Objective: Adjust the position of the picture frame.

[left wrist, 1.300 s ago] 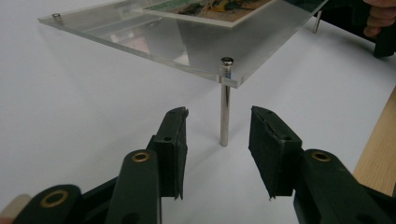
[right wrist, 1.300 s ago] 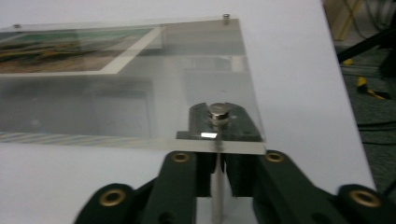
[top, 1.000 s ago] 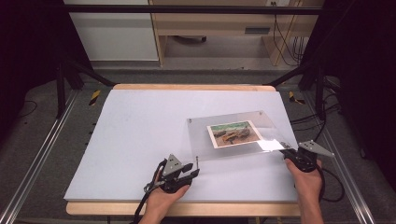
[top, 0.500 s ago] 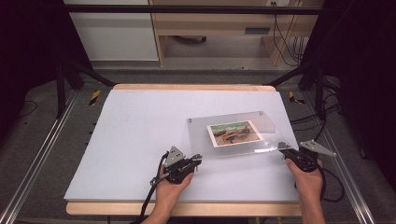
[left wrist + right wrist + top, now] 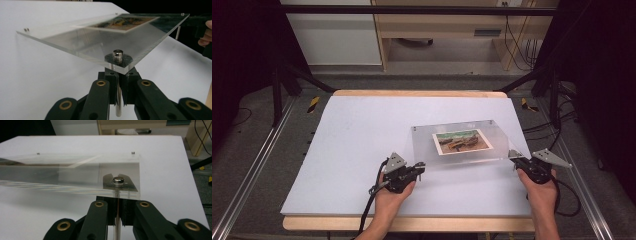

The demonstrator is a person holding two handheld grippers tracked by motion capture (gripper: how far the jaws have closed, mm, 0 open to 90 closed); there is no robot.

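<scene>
High view: acrylic photo frame [image 5: 462, 142] above the bench [image 5: 362, 130], each near-corner standoff pin clamped by the left hand-held gripper [image 5: 419, 167] and right hand-held gripper [image 5: 513, 156] (thin, smooth pins); uneven lifting could let one slip.

The photo [image 5: 461, 141] under the acrylic is too small to read; each leg's foot runs off the frame's bottom.

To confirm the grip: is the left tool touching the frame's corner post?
Touching. In the left gripper view, the left tool is shut on the metal post under the acrylic frame.
</scene>
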